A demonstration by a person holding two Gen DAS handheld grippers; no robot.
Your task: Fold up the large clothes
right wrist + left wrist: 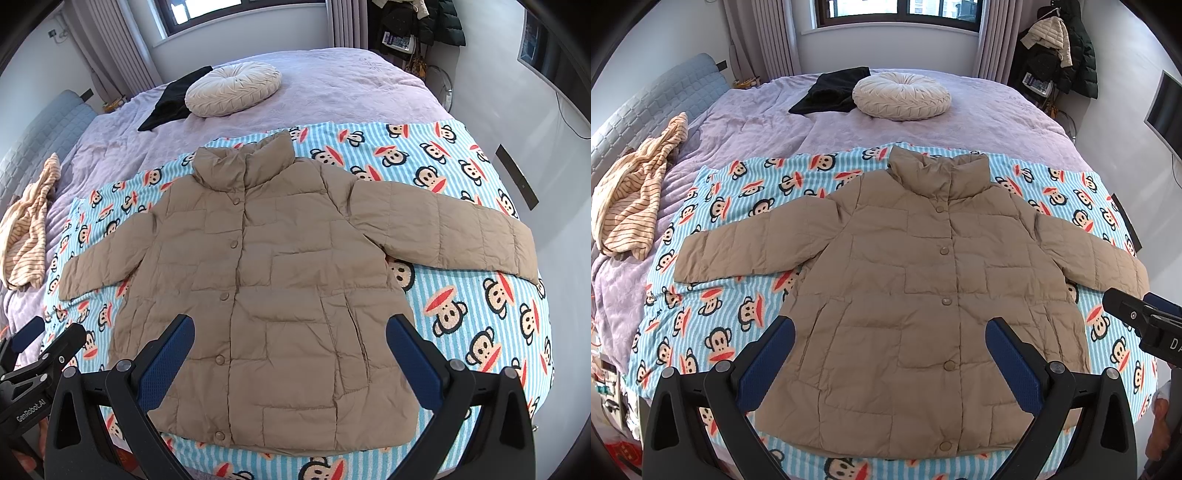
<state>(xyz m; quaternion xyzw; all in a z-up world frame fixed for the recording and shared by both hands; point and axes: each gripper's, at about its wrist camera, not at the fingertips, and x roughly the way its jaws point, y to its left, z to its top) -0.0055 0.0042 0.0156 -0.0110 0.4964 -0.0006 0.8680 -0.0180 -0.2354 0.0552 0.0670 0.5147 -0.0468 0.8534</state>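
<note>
A tan quilted puffer jacket (923, 280) (266, 288) lies flat and buttoned on a blue striped monkey-print blanket (713, 317) (461, 306), collar away from me, both sleeves spread out sideways. My left gripper (890, 328) hovers open above the jacket's lower half, with blue pads wide apart and nothing between them. My right gripper (290, 325) also hangs open over the lower front of the jacket. In the left wrist view the right gripper's black body (1145, 321) shows at the right edge, near the right sleeve cuff. The left gripper (40, 358) shows at the lower left of the right wrist view.
The blanket lies on a lilac bedspread (979, 125). A round cream cushion (901, 96) and a black garment (831, 92) sit at the far end. A striped orange garment (631, 192) lies crumpled at the left. Coats (1060, 48) hang at the back right, and a wall screen (1163, 107) is on the right.
</note>
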